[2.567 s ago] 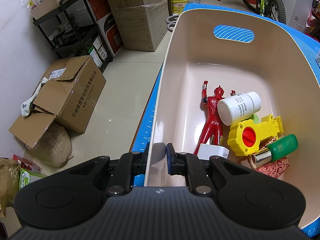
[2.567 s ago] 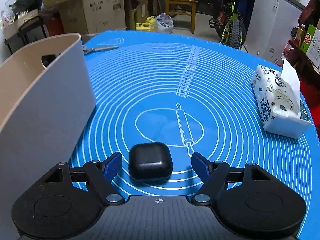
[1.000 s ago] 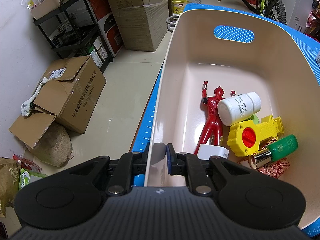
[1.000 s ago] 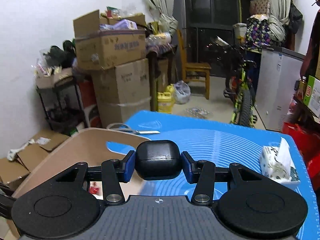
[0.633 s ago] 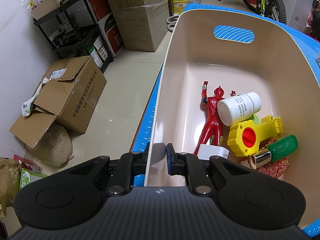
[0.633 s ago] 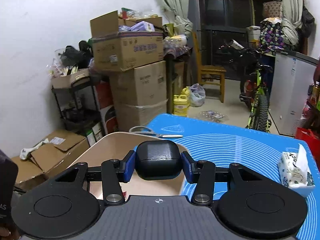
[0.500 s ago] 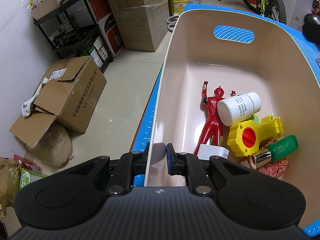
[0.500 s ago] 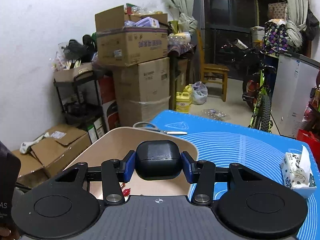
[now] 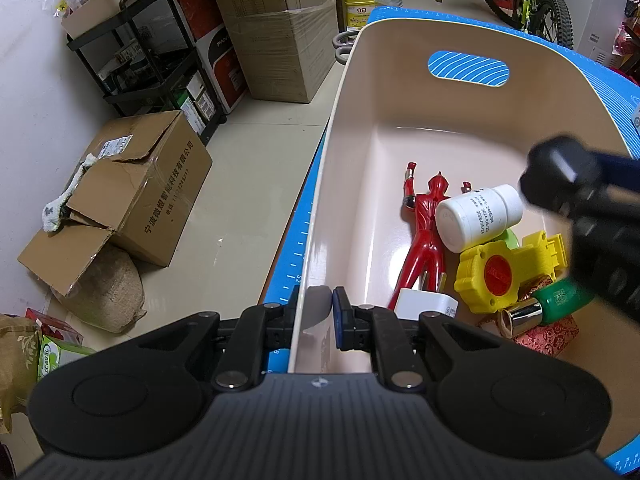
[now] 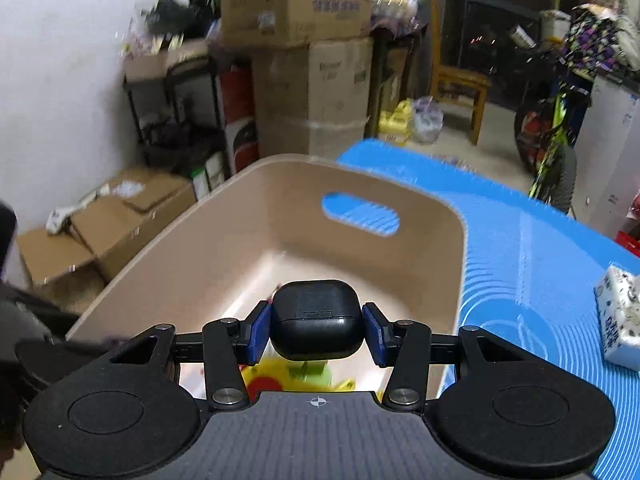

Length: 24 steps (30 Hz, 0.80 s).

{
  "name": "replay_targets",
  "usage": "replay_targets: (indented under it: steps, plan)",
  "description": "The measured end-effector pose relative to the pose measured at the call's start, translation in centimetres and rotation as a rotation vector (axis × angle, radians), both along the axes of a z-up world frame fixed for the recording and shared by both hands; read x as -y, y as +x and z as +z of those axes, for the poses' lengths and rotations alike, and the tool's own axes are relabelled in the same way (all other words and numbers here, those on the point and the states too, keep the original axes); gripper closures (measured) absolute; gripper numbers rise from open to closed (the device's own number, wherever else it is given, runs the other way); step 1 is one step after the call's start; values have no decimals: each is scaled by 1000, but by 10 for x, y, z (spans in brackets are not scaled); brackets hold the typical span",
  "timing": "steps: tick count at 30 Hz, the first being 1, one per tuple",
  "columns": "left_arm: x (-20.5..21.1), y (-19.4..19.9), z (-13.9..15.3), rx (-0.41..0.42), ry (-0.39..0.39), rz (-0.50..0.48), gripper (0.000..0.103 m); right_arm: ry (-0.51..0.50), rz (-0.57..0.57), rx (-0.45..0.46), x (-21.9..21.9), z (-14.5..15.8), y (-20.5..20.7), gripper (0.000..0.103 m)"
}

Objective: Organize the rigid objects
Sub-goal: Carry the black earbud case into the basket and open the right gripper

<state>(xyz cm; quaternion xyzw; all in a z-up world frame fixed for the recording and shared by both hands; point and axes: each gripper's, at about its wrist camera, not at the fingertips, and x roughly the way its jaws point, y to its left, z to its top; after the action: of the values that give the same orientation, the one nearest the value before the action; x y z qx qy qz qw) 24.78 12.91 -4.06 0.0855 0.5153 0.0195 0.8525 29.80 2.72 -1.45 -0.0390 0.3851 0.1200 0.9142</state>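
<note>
Two grippers at the bin: one on the rim, one carrying a case

Two black handheld grippers are in play. Right gripper [image 10: 317,336] is clamped on a small black rounded plastic earbud case [image 10: 317,320], blue pads pressed to both its sides. Case is matte to slightly glossy, pebble-shaped with softened corners, a lid seam running across it and a small rectangular notch at the seam's middle. It hangs in the air above the inside of the beige plastic storage bin [image 10: 224,248], over the near end, not touching the contents. From the left wrist view the same case [image 9: 560,176] shows blurred at the right, above the bin's contents.

Left gripper [image 9: 318,316] is closed on the near-left wall of the bin [image 9: 400,92], one finger outside, one inside.

Bin has an oval handle cut-out in its far wall. It sits on a blue silicone mat with white concentric lines [image 10: 540,248].

Inside, on the bin floor:
- red plastic hero figure [image 9: 428,232], lying flat
- white cylindrical pill bottle [image 9: 478,218], on its side, resting over the figure
- yellow toy with a red round centre [image 9: 504,272]
- green bottle with a silver cap [image 9: 544,306]
- small white block [image 9: 426,304]

White tissue pack [image 10: 618,320] lies on the mat at the right.
</note>
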Motion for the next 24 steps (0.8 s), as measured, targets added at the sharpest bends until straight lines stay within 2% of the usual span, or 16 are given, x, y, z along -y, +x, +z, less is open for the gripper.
replay_targets:
  steps: [7,10,14,15,17,19,22,24]
  plan:
    - [0,-1,0,1,1,3,86,-63,37,-93,-10,-19,3,49]
    - [-1,-2,1,6,-1,8,86,-121,60,-81,-17,-24,0,49]
    - [-1,-2,1,11,-6,16,86,-111,71,-98,-18,-28,-1,46]
    - [-1,-2,2,13,-7,17,82,-112,70,-95,-17,-27,-2,44]
    - [-1,-3,4,25,-8,20,68,-105,69,-78,-15,-24,-5,42]
    - [-1,-5,8,41,0,22,49,-99,63,-57,-12,-18,-7,36]
    - [-2,-7,14,74,11,32,33,-73,43,-29,-4,-6,-13,31]
    - [-2,-10,20,94,11,37,30,-55,24,-16,3,2,-17,27]
